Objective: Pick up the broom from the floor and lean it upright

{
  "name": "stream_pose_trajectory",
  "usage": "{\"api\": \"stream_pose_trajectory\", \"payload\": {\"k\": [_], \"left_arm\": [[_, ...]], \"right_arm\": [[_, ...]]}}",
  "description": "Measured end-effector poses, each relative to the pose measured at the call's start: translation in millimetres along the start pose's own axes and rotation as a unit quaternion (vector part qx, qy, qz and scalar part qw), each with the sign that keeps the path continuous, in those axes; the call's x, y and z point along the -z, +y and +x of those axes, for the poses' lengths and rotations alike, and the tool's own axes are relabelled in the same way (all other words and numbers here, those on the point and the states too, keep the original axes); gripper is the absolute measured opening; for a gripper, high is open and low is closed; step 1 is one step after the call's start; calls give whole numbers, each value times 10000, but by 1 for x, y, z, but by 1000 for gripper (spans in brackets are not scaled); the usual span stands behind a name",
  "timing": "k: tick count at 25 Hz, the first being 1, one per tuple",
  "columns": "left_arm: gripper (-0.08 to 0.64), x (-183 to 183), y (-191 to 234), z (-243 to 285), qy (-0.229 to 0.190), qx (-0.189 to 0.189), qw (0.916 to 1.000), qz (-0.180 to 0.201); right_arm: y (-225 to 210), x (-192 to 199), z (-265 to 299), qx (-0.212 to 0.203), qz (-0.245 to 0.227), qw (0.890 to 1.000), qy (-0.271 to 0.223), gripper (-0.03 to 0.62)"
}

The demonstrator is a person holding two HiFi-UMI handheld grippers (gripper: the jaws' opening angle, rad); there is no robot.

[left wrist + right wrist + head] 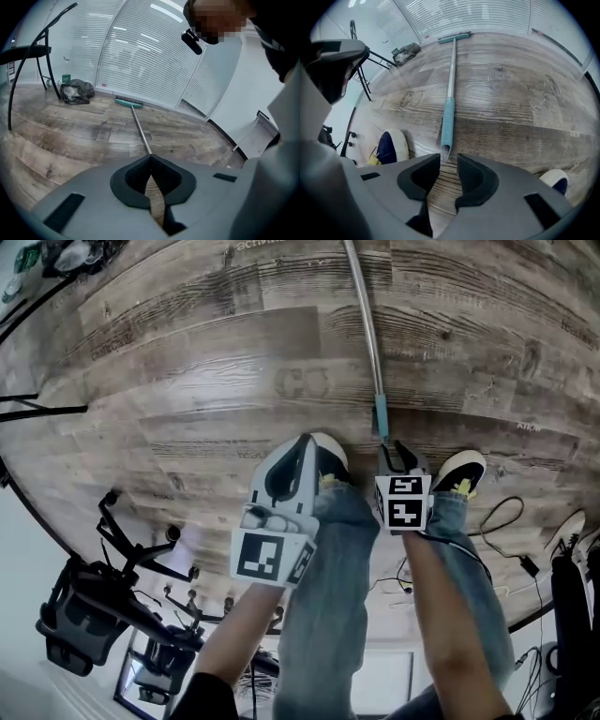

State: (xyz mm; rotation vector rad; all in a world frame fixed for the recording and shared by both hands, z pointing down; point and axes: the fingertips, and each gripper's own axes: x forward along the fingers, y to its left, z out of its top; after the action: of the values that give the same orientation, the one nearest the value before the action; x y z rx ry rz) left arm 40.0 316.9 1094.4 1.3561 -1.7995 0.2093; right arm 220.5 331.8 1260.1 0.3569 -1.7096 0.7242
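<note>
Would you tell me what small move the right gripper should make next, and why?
Probably ease the right gripper forward and down until its open jaws straddle the broom's teal grip, which lies on the floor just beyond the jaw tips, not yet between them.

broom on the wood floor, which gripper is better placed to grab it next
Right, probably. The right gripper stands open just short of the teal grip end of the silver-handled broom; the left gripper is shut, off to one side.

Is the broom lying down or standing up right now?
Lying down. The broom rests flat along the wood floor, its teal grip end just ahead of the open right gripper.
</note>
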Motion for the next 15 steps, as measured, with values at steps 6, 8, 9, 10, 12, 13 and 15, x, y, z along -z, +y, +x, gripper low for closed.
{"api": "stream_pose_trajectory", "payload": {"k": [6,8,9,10,12,13,15], "left_arm": [[15,7,3,12,13,49,10000,-38],[15,8,1,15,31,88,9999,-45],[15,9,0,17,45,112,9999,-44],[15,9,-1,18,60,130,9999,-43],[15,8,-1,18,64,133,9999,-32],[15,7,-1,17,59,126,9999,-16],[15,6,-1,16,64,105,9999,23]], "right_arm": [[1,4,12,296,-151,9994,52,119],[-1,4,15,400,-118,9991,102,118],[-3,4,16,474,-146,9987,112,113],[-4,4,17,567,-195,9981,104,96],[-5,5,16,720,-267,9970,61,69],[-5,4,16,755,-259,9968,39,67],[-6,4,16,777,-203,9968,3,55]]}}
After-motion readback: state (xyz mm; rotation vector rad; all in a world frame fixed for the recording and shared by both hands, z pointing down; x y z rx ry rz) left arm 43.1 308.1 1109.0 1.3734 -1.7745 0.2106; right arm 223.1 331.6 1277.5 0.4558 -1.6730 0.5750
